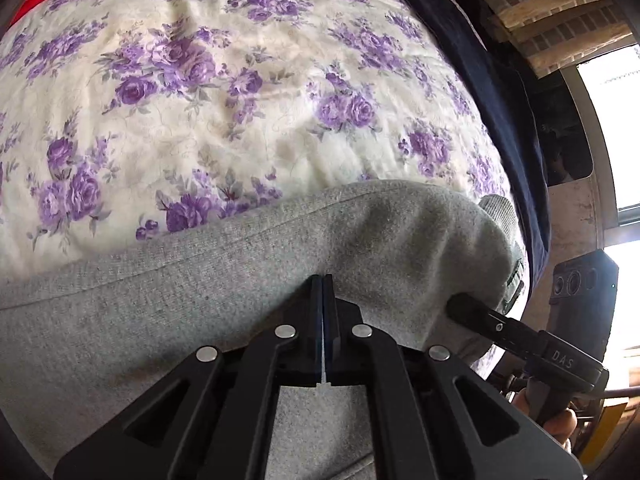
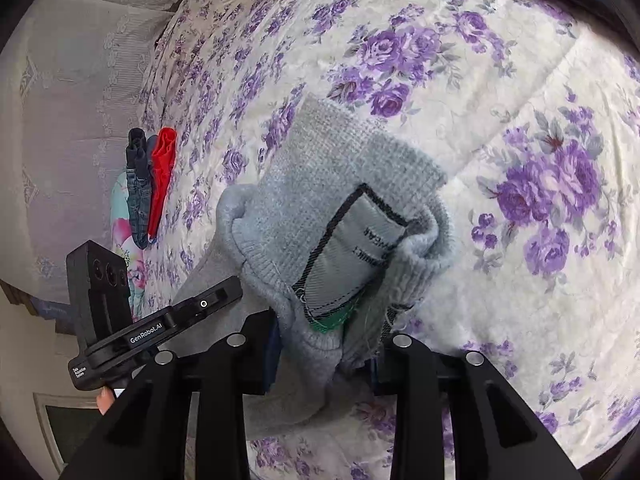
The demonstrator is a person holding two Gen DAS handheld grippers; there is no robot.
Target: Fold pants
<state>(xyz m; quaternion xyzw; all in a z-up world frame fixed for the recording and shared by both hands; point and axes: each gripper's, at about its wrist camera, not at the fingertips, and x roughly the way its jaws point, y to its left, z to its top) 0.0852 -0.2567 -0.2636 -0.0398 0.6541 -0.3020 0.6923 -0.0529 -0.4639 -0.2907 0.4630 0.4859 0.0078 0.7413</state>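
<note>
Grey knit pants (image 1: 248, 264) lie across a floral bedspread (image 1: 208, 92). My left gripper (image 1: 322, 280) is shut, its jaws pressed together on the grey fabric. In the right wrist view the pants' ribbed waistband (image 2: 320, 208) bunches up, showing a grey inner label (image 2: 360, 240). My right gripper (image 2: 324, 352) has its jaws spread around this bunched waistband, with cloth filling the gap between them. The right gripper also shows in the left wrist view (image 1: 480, 312) at the pants' right end. The left gripper shows in the right wrist view (image 2: 208, 300) at the left.
Folded red (image 2: 162, 176) and denim (image 2: 138, 196) garments lie at the bed's far side. A dark blue cloth (image 1: 496, 92) edges the bed. A brick wall (image 1: 552, 12) and a bright window (image 1: 616, 120) are to the right.
</note>
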